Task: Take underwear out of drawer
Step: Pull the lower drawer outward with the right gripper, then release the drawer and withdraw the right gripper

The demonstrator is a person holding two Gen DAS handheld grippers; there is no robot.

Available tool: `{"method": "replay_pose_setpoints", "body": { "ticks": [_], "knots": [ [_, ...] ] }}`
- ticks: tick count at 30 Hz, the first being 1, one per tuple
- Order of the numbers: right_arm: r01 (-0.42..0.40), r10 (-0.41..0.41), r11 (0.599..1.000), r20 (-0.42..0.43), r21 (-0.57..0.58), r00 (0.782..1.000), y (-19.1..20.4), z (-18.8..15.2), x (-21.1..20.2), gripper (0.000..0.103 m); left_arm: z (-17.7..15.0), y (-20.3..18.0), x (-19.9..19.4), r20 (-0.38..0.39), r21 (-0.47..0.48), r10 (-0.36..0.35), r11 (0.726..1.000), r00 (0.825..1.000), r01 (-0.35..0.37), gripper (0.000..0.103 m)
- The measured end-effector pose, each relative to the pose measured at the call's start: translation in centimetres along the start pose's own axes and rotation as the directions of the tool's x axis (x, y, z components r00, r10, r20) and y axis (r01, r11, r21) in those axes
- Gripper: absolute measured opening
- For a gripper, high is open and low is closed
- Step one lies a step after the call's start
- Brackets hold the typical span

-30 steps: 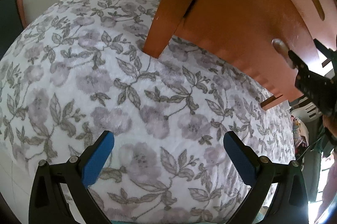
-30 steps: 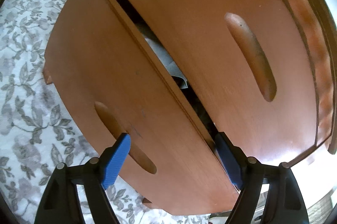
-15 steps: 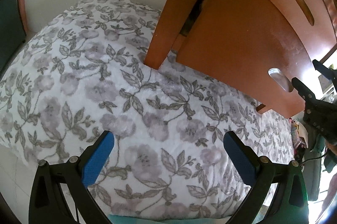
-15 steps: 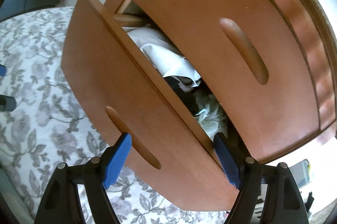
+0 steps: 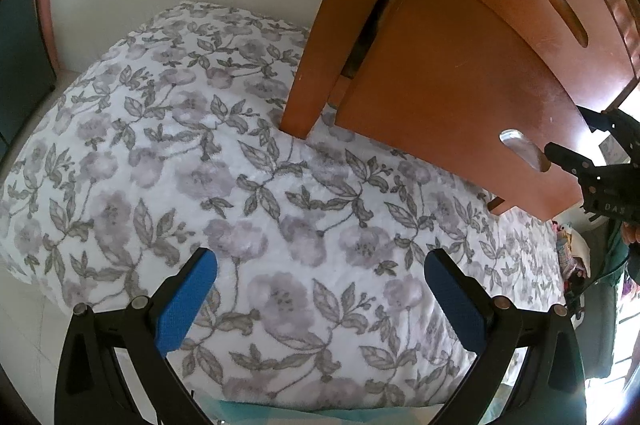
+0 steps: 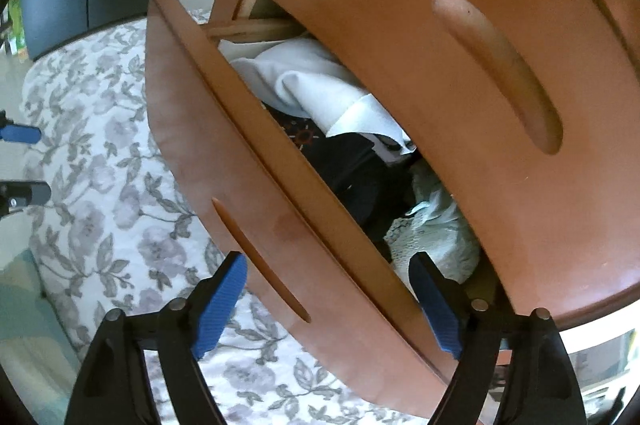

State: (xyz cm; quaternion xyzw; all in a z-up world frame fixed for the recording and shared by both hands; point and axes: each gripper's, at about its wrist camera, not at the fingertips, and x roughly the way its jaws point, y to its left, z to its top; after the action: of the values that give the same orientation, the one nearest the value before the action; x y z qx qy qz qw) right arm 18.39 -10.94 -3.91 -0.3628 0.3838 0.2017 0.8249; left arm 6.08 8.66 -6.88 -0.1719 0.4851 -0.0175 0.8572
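Drawer (image 6: 224,185) pulled partly out over the floral bedspread (image 5: 200,185); underwear and other garments (image 6: 360,153) lie inside it, white, black and pale green. Right claw (image 6: 328,289) straddles the drawer front's upper edge, jaws opening, pads clear of the wood. Left claw (image 5: 320,289) hangs open and empty above the bedspread.

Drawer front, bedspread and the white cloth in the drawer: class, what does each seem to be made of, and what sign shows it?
Drawer front: likely wood or veneered board, smooth orange-brown satin finish with soft sheen and a carved handle slot.
Bedspread: plush fabric, probably fleece; fuzzy nap, printed grey flowers.
White cloth: thin woven textile, perhaps cotton; matte, soft folds.
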Motion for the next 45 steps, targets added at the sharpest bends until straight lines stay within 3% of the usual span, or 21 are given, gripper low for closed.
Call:
{"method": "replay_pose_setpoints", "body": {
  "ticks": [7, 14, 27, 45],
  "knots": [
    [-0.069, 0.069, 0.995, 0.004, 0.072, 0.998, -0.4, 0.0, -2.0, 0.091, -0.3, -0.5, -1.8, 0.02, 0.013, 0.003, 1.0, 1.0, -0.003, 0.103],
    [-0.073, 0.073, 0.993, 0.009, 0.091, 0.997, 1.3, -1.3, -4.4, 0.091, -0.8, -0.9, -3.8, 0.022, 0.034, 0.045, 0.998, 0.999, -0.046, 0.103],
    [-0.114, 0.11, 0.987, 0.034, 0.111, 0.993, 4.5, -4.2, -8.4, 0.091, -2.8, -1.7, -7.2, 0.029, 0.066, 0.052, 0.996, 0.998, -0.054, 0.103],
    [-0.087, 0.074, 0.981, 0.082, 0.172, 0.994, 4.8, -4.5, -9.4, 0.092, -4.2, -3.0, -9.6, 0.043, 0.103, 0.075, 0.992, 0.996, -0.079, 0.103]
  ]
}}
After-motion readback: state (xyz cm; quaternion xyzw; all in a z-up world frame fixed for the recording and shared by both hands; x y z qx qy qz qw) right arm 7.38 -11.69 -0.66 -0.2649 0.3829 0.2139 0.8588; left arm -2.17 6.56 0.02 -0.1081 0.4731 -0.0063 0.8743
